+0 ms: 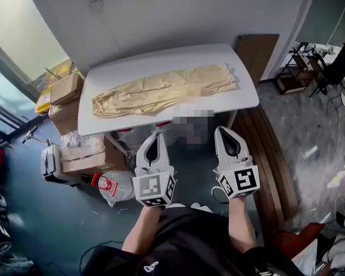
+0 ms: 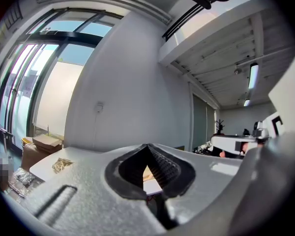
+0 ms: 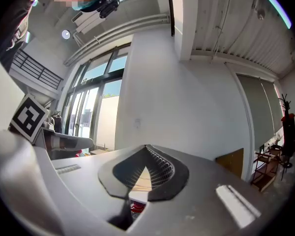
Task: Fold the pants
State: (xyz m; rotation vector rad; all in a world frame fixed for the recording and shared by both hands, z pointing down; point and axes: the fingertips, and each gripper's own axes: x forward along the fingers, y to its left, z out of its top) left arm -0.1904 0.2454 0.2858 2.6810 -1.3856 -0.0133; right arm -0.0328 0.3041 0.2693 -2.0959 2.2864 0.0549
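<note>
Folding not yet begun: the pants (image 1: 164,89) lie spread lengthwise on the counter (image 1: 218,56); the left gripper (image 1: 155,134) and right gripper (image 1: 223,130) hover short of it, jaws clenched, empty; next, reach in, open, pinch one end

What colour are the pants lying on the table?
Light beige pants; the head view shows them best.

Tan pants (image 1: 164,89), white table (image 1: 241,99)
</note>
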